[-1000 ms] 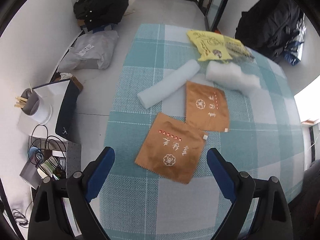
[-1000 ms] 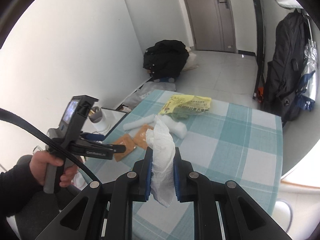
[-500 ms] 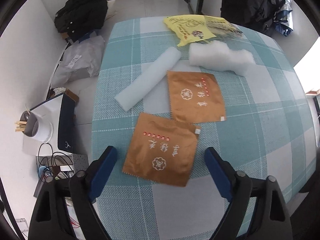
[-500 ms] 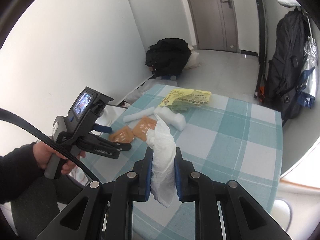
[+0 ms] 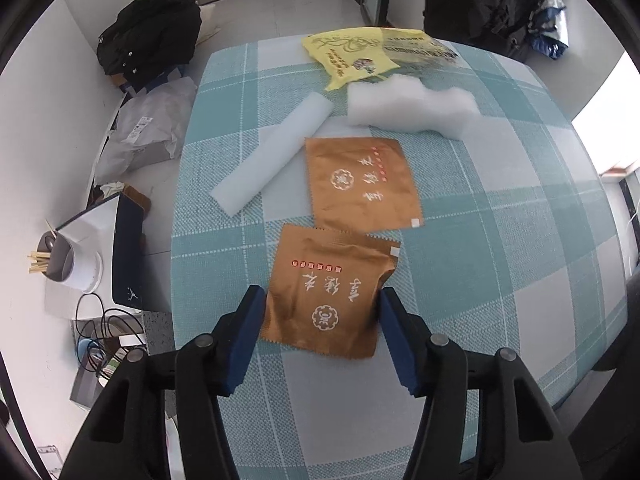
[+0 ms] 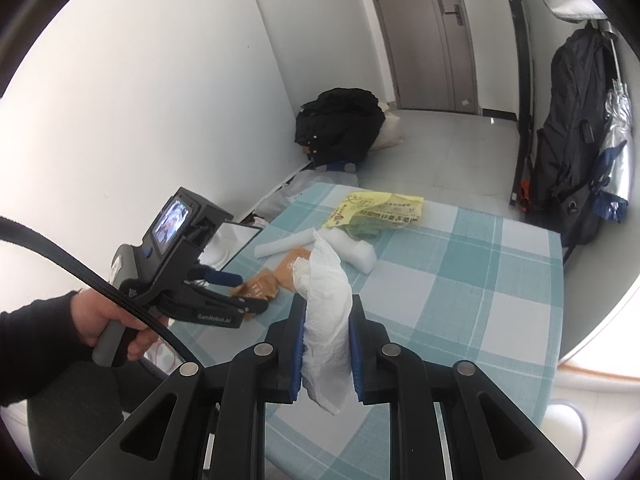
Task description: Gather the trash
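Two brown foil packets lie on the teal checked tablecloth. My left gripper straddles the near brown packet, its blue pads touching the packet's two side edges, and the packet bulges between them. The far brown packet lies just beyond. A white foam strip, a white foam block and a yellow plastic bag lie further back. My right gripper is shut on a crumpled white tissue, held above the table's near edge. The left gripper also shows in the right wrist view.
A black bag and a grey parcel lie on the floor left of the table. A white cup with chopsticks and cables sit at the left. A dark backpack hangs at the right wall.
My left gripper moved down and forward over the near brown packet and its pads closed in against the packet's sides. My right gripper stayed still, holding the tissue.
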Demonstrator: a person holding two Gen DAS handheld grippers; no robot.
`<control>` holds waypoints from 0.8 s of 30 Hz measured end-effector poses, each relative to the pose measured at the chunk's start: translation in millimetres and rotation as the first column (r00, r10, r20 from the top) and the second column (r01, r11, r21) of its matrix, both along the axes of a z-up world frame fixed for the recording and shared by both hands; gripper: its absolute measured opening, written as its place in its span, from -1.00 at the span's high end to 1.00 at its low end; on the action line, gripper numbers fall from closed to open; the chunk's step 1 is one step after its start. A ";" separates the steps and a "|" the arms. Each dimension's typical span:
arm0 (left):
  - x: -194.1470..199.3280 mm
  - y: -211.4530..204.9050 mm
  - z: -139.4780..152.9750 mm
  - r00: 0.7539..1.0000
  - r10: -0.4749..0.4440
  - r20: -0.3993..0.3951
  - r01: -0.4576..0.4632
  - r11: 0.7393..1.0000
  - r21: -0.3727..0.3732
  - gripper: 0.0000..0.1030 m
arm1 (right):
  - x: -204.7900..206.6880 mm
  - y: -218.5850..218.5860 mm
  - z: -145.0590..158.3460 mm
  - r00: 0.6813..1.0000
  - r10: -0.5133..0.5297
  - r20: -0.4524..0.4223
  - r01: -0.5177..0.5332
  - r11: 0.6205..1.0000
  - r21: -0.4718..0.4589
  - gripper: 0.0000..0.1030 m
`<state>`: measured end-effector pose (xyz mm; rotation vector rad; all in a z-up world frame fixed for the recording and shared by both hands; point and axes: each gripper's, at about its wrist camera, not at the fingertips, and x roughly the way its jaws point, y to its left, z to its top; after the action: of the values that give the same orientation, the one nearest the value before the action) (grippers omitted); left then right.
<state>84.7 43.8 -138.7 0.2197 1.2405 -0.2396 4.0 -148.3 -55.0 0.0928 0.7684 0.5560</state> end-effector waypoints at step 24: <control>-14.8 -9.0 4.4 0.996 0.020 -0.082 -0.026 0.997 -0.075 1.00 | -16.7 -24.7 9.3 0.998 -0.054 0.013 0.054 0.998 0.032 0.62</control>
<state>69.9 34.8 -134.2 0.1310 1.3107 -0.2778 -12.7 -173.0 -45.7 0.1386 0.7417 0.5172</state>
